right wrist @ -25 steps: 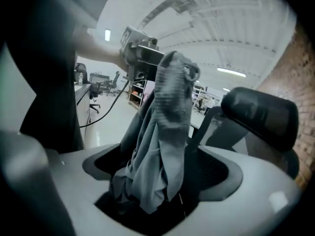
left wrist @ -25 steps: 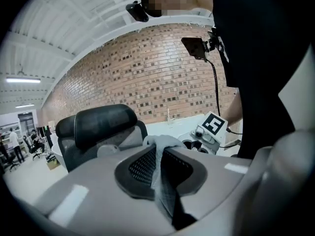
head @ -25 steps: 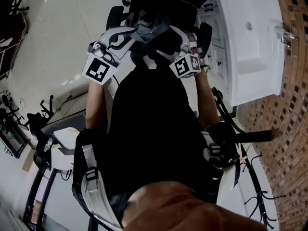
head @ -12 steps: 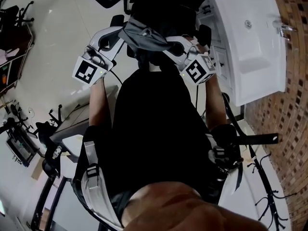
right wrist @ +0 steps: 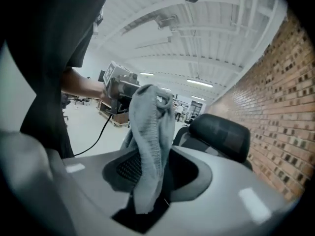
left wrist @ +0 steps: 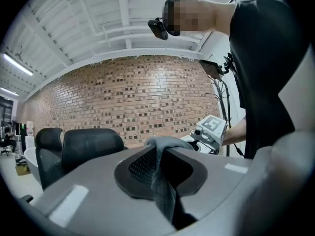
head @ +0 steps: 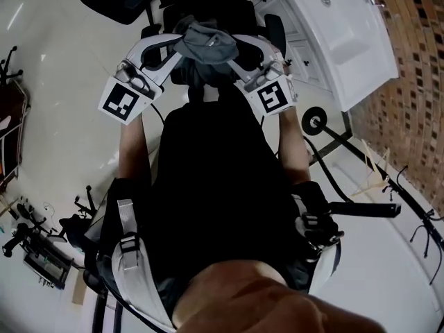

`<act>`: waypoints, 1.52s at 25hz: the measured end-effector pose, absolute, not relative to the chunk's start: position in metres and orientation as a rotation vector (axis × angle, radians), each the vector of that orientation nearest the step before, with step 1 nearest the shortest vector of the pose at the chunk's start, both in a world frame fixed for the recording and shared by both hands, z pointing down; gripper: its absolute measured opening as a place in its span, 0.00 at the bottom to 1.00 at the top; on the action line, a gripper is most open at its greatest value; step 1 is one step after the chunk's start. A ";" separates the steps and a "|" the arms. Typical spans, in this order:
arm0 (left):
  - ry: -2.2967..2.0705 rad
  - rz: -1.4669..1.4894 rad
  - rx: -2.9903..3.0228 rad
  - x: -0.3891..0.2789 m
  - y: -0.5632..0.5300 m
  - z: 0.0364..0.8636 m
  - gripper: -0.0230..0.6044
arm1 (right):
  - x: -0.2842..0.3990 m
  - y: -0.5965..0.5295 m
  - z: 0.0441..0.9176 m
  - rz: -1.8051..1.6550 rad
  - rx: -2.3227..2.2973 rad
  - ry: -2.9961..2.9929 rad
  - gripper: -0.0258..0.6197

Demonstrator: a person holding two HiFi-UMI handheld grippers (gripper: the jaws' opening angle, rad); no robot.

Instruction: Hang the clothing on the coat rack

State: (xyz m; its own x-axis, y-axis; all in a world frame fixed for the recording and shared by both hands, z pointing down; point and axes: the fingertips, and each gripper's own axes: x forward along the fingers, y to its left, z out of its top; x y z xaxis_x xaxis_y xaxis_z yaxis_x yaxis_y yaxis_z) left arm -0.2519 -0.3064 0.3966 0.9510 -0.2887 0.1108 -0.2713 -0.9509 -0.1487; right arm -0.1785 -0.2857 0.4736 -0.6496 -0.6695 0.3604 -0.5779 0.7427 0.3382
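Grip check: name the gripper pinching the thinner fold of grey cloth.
The left gripper, nearly shut on a thin fold of grey cloth; the right gripper's jaws have just been opening round a thick bunch.

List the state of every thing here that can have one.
grey garment: bunched, held between both grippers, not hung
left gripper: shut on the grey garment
right gripper: jaws have just been opening; grey garment between them, pads on it
black chair: upright
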 end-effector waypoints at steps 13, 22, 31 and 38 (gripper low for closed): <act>-0.289 0.185 -2.962 -0.205 -0.200 0.316 0.07 | -0.149 -0.106 0.308 0.091 0.880 -2.921 0.09; -0.886 0.401 -2.603 -0.059 -0.065 0.242 0.07 | -0.031 0.039 0.228 -0.233 1.560 -2.780 0.09; -1.290 0.539 -2.465 0.151 0.139 0.206 0.07 | 0.152 0.246 0.193 -0.326 2.079 -2.287 0.09; -1.434 0.688 -2.405 0.257 0.243 0.163 0.07 | 0.250 0.348 0.143 -0.385 2.274 -1.907 0.09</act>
